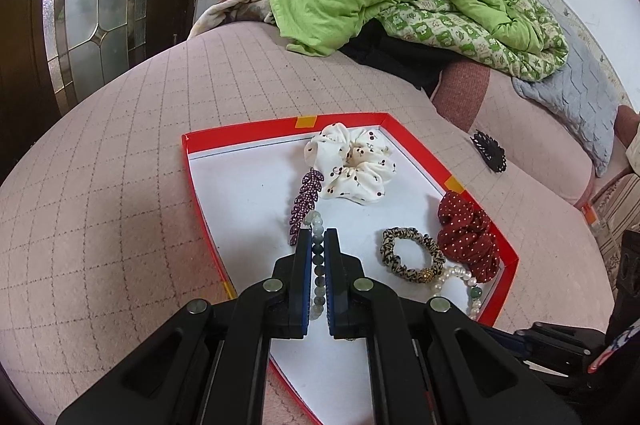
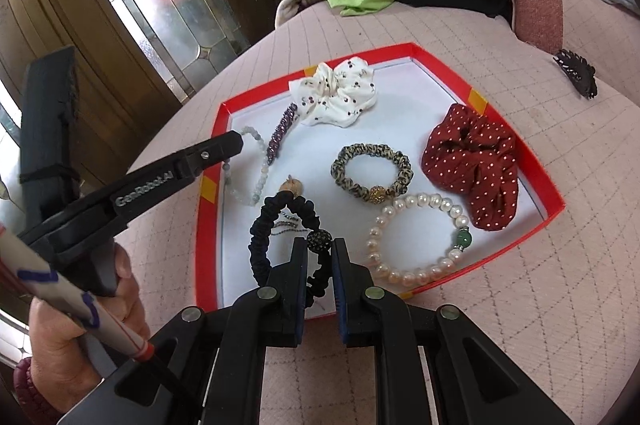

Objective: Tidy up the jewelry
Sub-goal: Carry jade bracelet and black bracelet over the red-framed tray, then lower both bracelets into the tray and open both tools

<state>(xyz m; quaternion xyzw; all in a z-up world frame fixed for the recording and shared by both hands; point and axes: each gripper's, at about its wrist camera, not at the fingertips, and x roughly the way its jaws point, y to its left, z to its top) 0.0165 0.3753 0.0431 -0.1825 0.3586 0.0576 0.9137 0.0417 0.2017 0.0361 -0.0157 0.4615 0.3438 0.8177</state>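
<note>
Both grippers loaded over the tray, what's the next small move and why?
Probably lower the left gripper slightly, then open: its fingers clamp the green bead bracelet, already over bare tray floor. The right gripper holds the black hair tie.

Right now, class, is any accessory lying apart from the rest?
Yes. The black hair claw lies on the pink quilted cover, outside the red-rimmed box lid that holds the scrunchies and bracelets, beyond its far right corner.
</note>
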